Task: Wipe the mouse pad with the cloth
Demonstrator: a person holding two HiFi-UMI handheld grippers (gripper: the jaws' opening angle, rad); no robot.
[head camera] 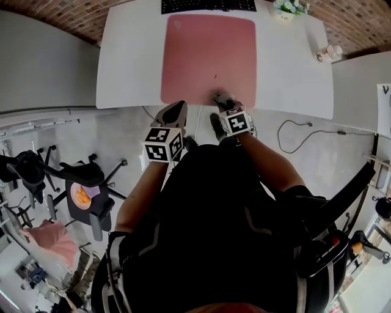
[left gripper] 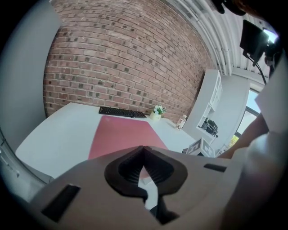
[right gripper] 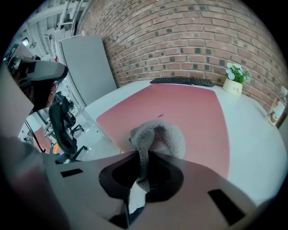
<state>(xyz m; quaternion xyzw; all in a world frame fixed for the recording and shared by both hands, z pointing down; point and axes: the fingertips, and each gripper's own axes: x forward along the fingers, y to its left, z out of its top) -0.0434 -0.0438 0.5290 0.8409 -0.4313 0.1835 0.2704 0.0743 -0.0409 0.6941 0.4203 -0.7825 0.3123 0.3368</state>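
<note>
I am pinching the grey cloth (right gripper: 158,134) tight in my right gripper (right gripper: 143,155), at the bottom edge of the pink mouse pad (head camera: 208,55), in the middle of the head view. The whole pad is lying above the cloth in the frame, toward the keyboard (head camera: 208,5) — so I think the wipe needs a push upward. My left gripper (head camera: 173,114) is hanging squeezed closed on nothing, just left of the right one and off the desk (head camera: 128,55) — the right one is nearer.
</note>
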